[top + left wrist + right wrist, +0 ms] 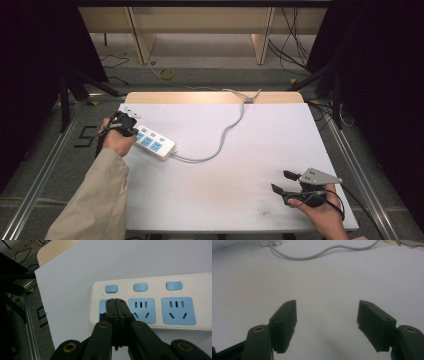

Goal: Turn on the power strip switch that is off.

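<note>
Light falls evenly from above on the white desk (pixel 240 165), which is bright, while the floor and curtains around the desk lie dim, nearly black at the sides. Shadows on the desk are faint and soft (one smudge beneath the right hand-held gripper (pixel 327 325)). All three views are slightly soft and grainy; no glare.

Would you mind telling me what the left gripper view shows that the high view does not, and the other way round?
Left gripper view alone: the power strip's three blue switch buttons, two small red lights beside them, and the left gripper with jaws shut, tips over the end socket.

High view alone: the right gripper with jaws apart near the table's front right, and the grey cable running to the far edge.

Both: the strip with blue sockets, the white tabletop, the left gripper.
</note>
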`<state>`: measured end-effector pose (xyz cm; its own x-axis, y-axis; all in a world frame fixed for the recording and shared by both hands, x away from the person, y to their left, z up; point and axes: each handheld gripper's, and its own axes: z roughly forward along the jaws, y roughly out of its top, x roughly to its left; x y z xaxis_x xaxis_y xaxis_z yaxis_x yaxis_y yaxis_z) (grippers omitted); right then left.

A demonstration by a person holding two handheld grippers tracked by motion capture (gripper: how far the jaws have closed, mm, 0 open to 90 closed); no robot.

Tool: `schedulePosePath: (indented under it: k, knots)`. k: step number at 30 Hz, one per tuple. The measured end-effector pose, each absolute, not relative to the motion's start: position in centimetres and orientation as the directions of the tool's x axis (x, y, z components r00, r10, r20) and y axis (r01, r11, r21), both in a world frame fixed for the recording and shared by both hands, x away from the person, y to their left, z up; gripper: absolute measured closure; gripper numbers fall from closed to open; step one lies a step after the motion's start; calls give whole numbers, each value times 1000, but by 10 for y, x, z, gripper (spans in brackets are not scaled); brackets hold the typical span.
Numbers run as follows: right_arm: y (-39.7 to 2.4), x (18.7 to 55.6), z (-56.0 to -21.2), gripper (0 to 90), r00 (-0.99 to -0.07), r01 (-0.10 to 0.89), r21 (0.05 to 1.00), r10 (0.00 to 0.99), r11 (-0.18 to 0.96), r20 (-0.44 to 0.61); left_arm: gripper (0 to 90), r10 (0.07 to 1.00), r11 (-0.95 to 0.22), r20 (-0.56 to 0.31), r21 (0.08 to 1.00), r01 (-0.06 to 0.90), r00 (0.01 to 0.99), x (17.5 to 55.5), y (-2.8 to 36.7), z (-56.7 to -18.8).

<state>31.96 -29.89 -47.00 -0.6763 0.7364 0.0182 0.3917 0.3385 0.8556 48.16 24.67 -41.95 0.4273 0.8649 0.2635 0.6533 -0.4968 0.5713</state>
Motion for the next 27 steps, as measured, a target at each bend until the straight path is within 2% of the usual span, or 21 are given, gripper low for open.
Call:
schedulePosePath:
  k: [27]
  knots:
    - [-299, 320, -471, 333, -676, 392, 856, 737, 337, 18, 898, 857, -510, 270, 566, 648, 439, 499, 247, -420]
